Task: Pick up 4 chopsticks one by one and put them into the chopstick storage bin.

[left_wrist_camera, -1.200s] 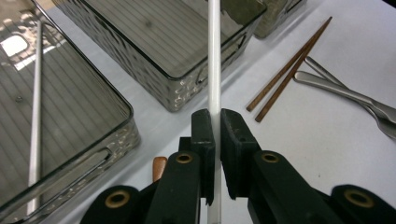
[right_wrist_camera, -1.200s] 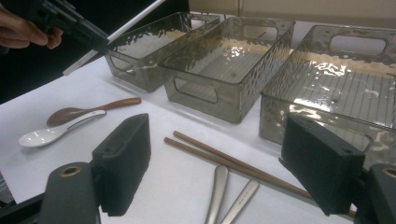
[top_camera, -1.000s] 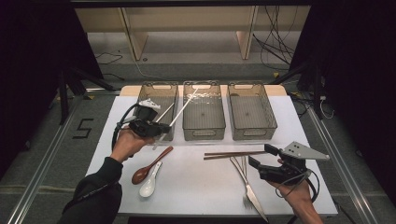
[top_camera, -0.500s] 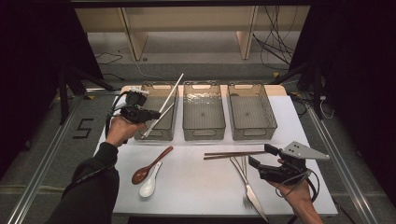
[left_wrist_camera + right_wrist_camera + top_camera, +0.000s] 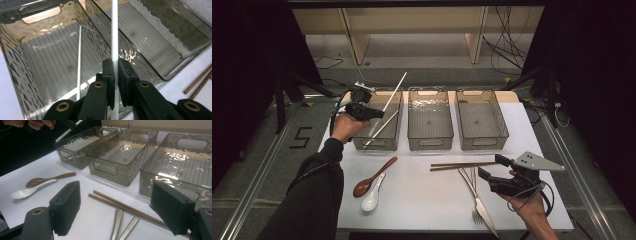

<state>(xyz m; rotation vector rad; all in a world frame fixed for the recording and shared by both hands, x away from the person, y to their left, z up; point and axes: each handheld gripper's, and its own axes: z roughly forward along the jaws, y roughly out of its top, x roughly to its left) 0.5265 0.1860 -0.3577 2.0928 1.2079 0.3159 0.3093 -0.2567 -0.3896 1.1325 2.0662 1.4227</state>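
My left gripper [image 5: 379, 114] [image 5: 115, 67] is shut on a white chopstick [image 5: 394, 92] [image 5: 114, 30], which slants up and away over the left clear bin [image 5: 377, 145] [image 5: 15, 62]. A second white chopstick [image 5: 382, 127] [image 5: 79, 57] lies inside that bin. At the table's front right, my right gripper [image 5: 492, 167] [image 5: 117, 202] stands open with nothing between its jaws. It hovers just over two brown chopsticks [image 5: 462, 165] [image 5: 120, 205] that lie on the white table.
The middle bin [image 5: 430, 145] and right bin [image 5: 484, 142] sit in a row with the left one. A brown spoon [image 5: 372, 177] [image 5: 47, 178] and a white spoon [image 5: 373, 197] [image 5: 30, 190] lie front left. Forks [image 5: 469, 180] and a knife [image 5: 484, 215] lie by the right gripper.
The left gripper has carried the white chopstick leftwards and farther back, from the middle bin's edge to over the left bin. The right hand has kept still.
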